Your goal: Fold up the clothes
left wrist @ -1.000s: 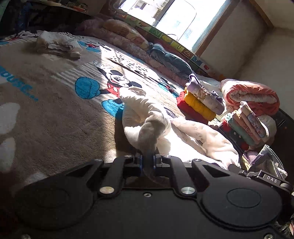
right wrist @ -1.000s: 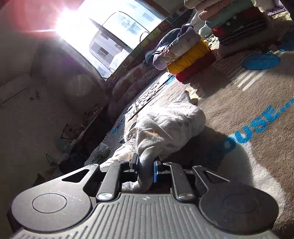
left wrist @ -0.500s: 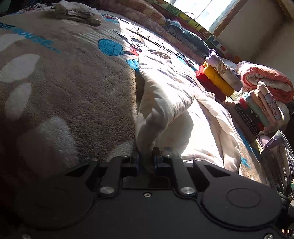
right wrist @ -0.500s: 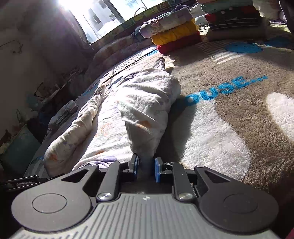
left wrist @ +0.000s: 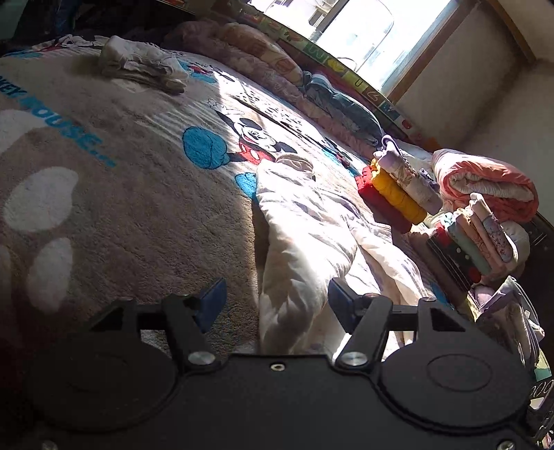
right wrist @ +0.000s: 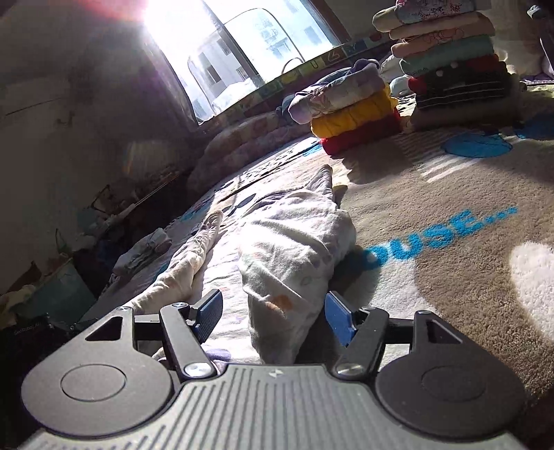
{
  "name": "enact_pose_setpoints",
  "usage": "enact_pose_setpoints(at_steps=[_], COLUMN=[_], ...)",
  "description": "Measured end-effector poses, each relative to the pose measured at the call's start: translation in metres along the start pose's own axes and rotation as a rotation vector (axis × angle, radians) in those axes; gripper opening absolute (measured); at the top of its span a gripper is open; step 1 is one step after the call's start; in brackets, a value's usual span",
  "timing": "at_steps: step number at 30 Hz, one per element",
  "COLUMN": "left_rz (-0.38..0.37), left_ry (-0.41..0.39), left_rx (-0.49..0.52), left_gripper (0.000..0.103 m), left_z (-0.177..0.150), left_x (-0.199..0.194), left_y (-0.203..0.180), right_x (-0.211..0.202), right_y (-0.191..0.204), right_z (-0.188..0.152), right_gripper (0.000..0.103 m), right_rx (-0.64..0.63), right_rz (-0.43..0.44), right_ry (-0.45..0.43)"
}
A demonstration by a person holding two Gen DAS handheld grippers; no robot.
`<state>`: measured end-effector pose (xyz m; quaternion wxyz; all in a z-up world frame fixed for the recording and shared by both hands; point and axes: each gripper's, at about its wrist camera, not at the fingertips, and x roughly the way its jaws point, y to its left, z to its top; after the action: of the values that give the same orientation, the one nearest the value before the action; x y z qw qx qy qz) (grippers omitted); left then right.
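Left wrist view: left hand-held gripper has its jaws spread wide, nothing gripped. Blue pads sit either side of the white garment, not touching it. The garment lies partly folded on the brown plush blanket, running away from the camera. Blanket print: Mickey Mouse figure, blue lettering readable as "OUSE...", with "KEY" partly cut off above it. A small pile of pale clothes sits far left on the blanket. To the right, a red/yellow/lilac folded stack; just past it, a taller stack of folded clothes; behind that, a rolled pink quilt. Window at the top, with an alphabet-print border strip below it; letters too small to read.

Right wrist view: right hand-held gripper is likewise released, jaws wide apart, blue pads flanking the near end of the white garment without contact. A sleeve trails off to the left. "OUSE..." reads clearly on the blanket at right. Red/yellow/lilac stack and taller stack sit beyond. Strong window glare top left. Faint white text on a dark object at the lower left edge, not legible.
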<state>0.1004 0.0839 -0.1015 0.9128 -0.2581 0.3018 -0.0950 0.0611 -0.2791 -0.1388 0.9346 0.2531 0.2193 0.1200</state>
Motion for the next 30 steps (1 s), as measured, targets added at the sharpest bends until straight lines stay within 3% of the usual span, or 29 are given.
enact_pose_setpoints(at_steps=[6, 9, 12, 14, 23, 26, 30], left_rz=[-0.009, -0.024, -0.036, -0.047, -0.096, -0.109, -0.108], left_ry=[0.033, 0.074, 0.107, 0.121, 0.155, 0.166, 0.16], left_rx=[0.047, 0.042, 0.012, -0.008, -0.001, 0.0, 0.02], left_gripper=[0.064, 0.064, 0.064, 0.064, 0.059, 0.053, 0.028], left_z=[0.04, 0.058, 0.072, 0.08, 0.101, 0.105, 0.109], left_x=[0.041, 0.065, 0.086, 0.098, 0.141, 0.152, 0.159], left_y=[0.003, 0.011, 0.019, 0.024, 0.025, 0.025, 0.023], right_x=[0.023, 0.034, 0.044, 0.047, 0.053, 0.053, 0.055], right_y=[0.019, 0.018, 0.01, 0.008, 0.022, 0.023, 0.025], right_z=[-0.005, -0.01, -0.014, -0.017, -0.028, -0.03, -0.031], right_gripper=[0.067, 0.068, 0.077, 0.077, 0.095, 0.098, 0.1], right_rx=[-0.135, -0.113, -0.076, -0.059, -0.14, -0.147, -0.153], right_rz=[-0.012, -0.03, -0.062, -0.065, -0.063, -0.061, -0.061], right_ry=[0.012, 0.056, 0.086, 0.09, 0.072, 0.064, 0.059])
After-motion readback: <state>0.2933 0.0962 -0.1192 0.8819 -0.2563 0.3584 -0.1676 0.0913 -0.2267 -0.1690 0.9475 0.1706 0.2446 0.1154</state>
